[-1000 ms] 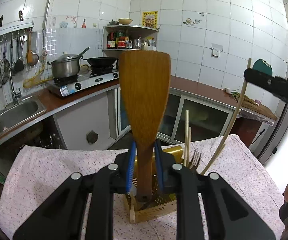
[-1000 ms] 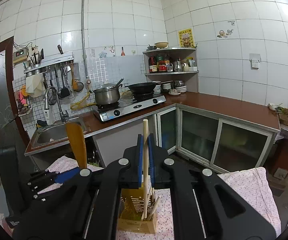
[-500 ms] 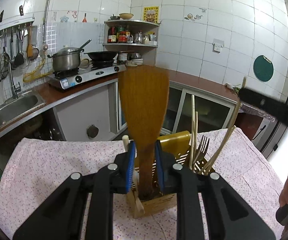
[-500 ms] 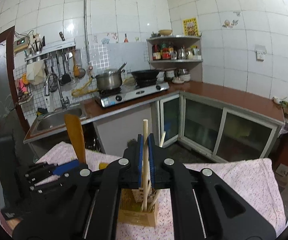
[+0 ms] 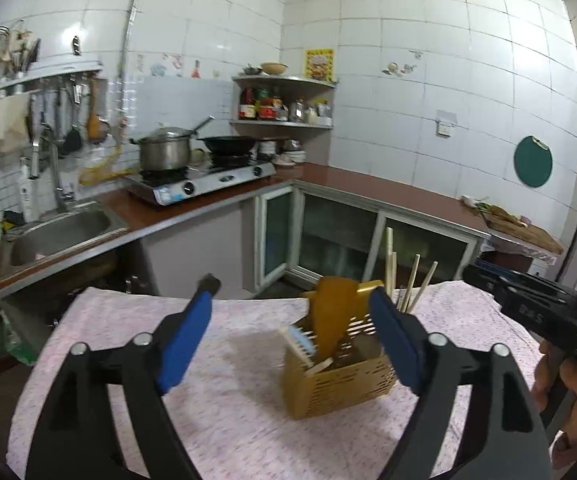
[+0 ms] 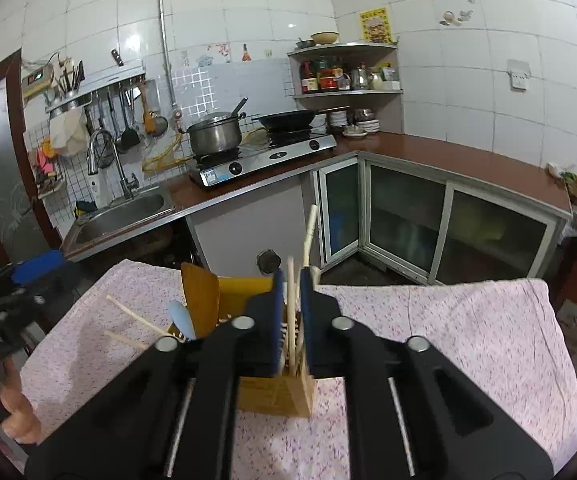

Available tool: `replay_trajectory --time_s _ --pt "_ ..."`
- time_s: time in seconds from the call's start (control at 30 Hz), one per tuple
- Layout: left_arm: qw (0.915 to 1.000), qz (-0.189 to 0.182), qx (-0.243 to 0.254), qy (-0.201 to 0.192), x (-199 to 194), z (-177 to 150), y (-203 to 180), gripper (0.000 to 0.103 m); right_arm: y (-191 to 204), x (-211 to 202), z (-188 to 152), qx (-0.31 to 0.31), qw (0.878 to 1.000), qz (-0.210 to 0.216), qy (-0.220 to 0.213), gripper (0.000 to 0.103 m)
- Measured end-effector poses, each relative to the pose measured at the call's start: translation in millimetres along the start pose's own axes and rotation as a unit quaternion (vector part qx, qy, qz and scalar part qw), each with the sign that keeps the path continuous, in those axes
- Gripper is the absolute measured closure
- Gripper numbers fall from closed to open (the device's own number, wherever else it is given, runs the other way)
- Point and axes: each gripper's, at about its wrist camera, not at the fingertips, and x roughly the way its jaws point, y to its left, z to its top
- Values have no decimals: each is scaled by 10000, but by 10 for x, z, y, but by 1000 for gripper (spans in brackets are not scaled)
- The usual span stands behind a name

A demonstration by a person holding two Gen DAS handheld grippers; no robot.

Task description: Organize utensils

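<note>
A yellow slotted utensil holder (image 5: 340, 380) (image 6: 272, 396) stands on the pink floral tablecloth (image 5: 228, 420). In it a wooden spatula (image 5: 334, 312) (image 6: 198, 300) stands upright beside a light blue spoon (image 6: 182, 318) and several chopsticks (image 5: 408, 284). My left gripper (image 5: 288, 320) is opening wide in front of the holder, with nothing pressed between its pads. My right gripper (image 6: 291, 312) hovers over the holder, its jaws opening a little. A chopstick (image 6: 290, 300) stands between them with its lower end in the holder, the pads just off it.
Behind the table run a brown counter (image 5: 388, 188) with glass-door cabinets, a sink (image 5: 60, 236) and a stove (image 5: 204, 184) with pot and wok. A hand (image 5: 568, 384) holds the right gripper's handle at the table's right edge. Two chopsticks (image 6: 136, 316) jut left out of the holder.
The left gripper let go of the spatula, which now stands in the holder, and drew back with jaws wide. The right gripper sank with the chopstick into the holder and its jaws parted.
</note>
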Motion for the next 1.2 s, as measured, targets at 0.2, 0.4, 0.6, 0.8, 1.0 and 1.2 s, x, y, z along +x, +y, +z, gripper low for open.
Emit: replay_trajectory --time_s 0.2,0.4,0.6,0.8,1.0,1.2 --pt "9992 355 -56 -175 -422 -254 116 6 46 -378 -442 -89 9993 -343 -113 50" --pt "9985 508 -178 44 -759 -633 122 4 277 -860 -867 -76 9980 -479 -409 19" --pt "9972 638 -376 131 -1008 -959 156 4 597 -1187 -1230 -259 9968 -516 -544 7" --pt "9967 757 -277 89 -1240 -1220 141 4 795 -1433 -1469 -334 9951 -606 -703 4" --pt "9957 920 -101 -50 -1407 -1415 60 4 908 -1616 -1644 -315 9926 -861 -792 4" --pt "9952 955 -62 -222 -1548 -1564 -24 4 926 -1790 -1794 -175 9916 -939 -868 4"
